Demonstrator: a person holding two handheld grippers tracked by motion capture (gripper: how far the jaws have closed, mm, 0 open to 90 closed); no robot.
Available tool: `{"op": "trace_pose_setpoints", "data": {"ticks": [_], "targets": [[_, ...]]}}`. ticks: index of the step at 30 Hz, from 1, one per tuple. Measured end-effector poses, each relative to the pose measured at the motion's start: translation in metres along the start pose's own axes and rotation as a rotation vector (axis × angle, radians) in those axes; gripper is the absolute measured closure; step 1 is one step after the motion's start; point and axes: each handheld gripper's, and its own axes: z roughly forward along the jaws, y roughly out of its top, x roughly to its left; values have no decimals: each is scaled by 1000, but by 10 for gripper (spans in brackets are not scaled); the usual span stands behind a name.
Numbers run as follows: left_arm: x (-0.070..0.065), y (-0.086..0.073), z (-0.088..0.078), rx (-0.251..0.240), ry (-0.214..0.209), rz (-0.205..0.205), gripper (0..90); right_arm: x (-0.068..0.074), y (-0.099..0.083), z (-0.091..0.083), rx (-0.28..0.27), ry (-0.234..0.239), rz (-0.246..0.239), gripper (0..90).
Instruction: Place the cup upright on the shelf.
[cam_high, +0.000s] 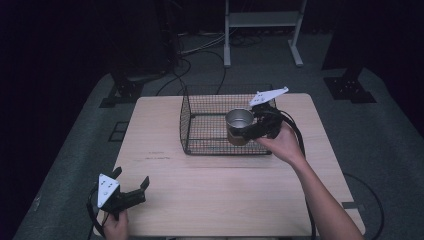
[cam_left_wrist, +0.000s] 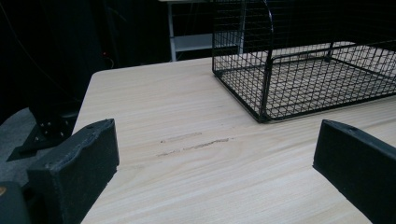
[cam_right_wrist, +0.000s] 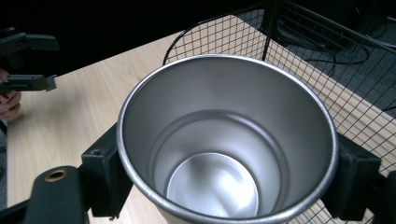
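A steel cup (cam_high: 239, 124) with a brown lower band hangs upright over the right side of a black wire basket (cam_high: 200, 131), and my right gripper (cam_high: 250, 131) is shut on it. In the right gripper view the empty cup (cam_right_wrist: 224, 140) sits between both black pads (cam_right_wrist: 106, 172), its mouth facing the camera. My left gripper (cam_high: 131, 181) rests at the table's front left corner, open with nothing between its fingers (cam_left_wrist: 77, 165). From the left gripper view the basket (cam_left_wrist: 303, 70) stands ahead to the right.
The wooden table (cam_high: 220, 195) has bare room in front of the basket. Its left edge (cam_left_wrist: 88, 93) drops to a dark floor. Behind the table are cables and a white frame (cam_high: 262, 30). The other hand and gripper (cam_right_wrist: 23, 60) show far left in the right gripper view.
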Motion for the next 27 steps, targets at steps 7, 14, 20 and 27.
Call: {"op": "trace_pose_setpoints", "data": {"ticks": [7,14,20,27], "targets": [[0,0,0,-1,-1,-3,0,-8,12,6,6,-4,-1,179],[-1,0,1,-1,-3,4,0,-16,24,14,14,-10,-2,179],[-1,0,1,-4,-4,3,0,-24,33,25,22,-19,6,179],[-1,1,1,-5,-5,2,0,-35,41,39,22,-25,24,179]]}}
